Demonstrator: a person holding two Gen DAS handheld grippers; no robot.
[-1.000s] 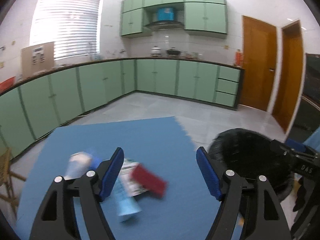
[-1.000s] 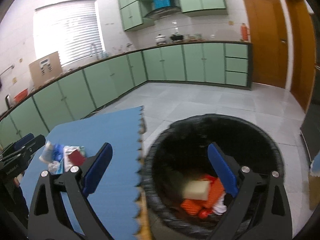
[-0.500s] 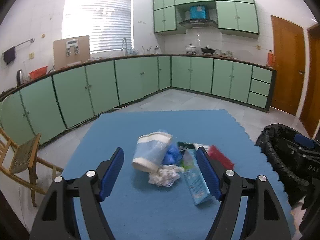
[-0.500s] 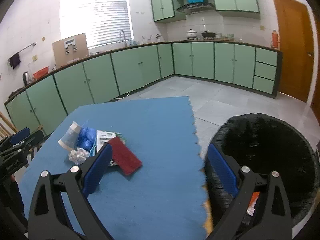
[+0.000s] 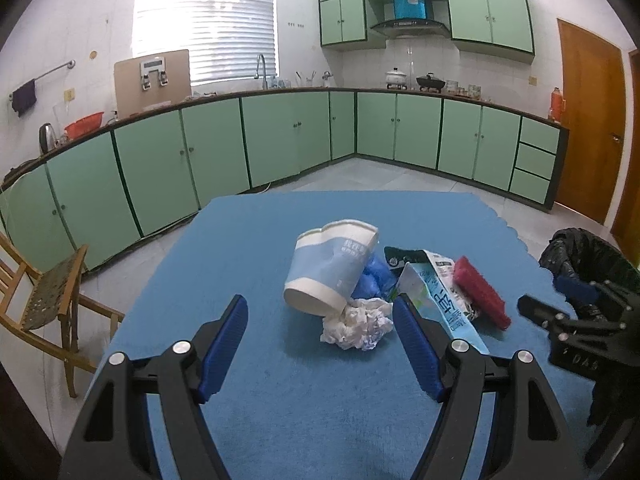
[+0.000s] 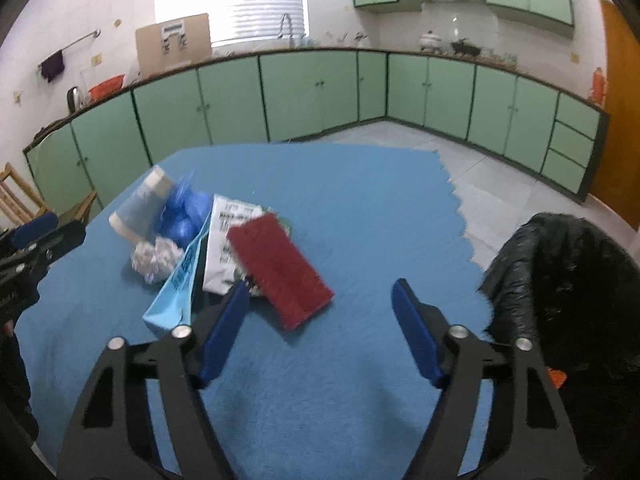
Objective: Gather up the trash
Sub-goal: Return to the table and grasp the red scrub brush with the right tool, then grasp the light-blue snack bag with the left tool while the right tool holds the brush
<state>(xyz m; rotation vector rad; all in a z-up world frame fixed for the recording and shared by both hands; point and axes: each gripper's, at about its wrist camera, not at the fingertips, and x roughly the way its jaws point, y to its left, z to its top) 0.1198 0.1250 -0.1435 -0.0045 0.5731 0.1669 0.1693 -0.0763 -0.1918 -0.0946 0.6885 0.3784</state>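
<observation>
A small heap of trash lies on the blue mat (image 5: 248, 248) that covers the bench. In the left wrist view the paper cup (image 5: 328, 268) lies on its side at the far left of the heap, its open end toward the camera. A crumpled tissue (image 5: 356, 324) sits just in front of it, touching its rim. Blue plastic (image 5: 372, 276) is bunched against the cup's right side. To the right lie a light blue carton (image 5: 444, 300), a white wrapper (image 6: 228, 240) and a red sponge (image 5: 480, 296), which rests partly on the wrapper.

The left tool (image 5: 320, 344) hangs above the mat near the heap, its jaws wide apart with nothing between them; the tissue and cup lie just beyond its fingertips.

The right tool (image 6: 320, 320) is over the mat to the right of the heap, its jaws closing but well apart, gripping nothing. The near corner of the sponge lies just beyond them, close to its left finger (image 6: 224, 328).

The bin (image 6: 568, 280), lined with a black bag, stands off the right edge of the mat.
</observation>
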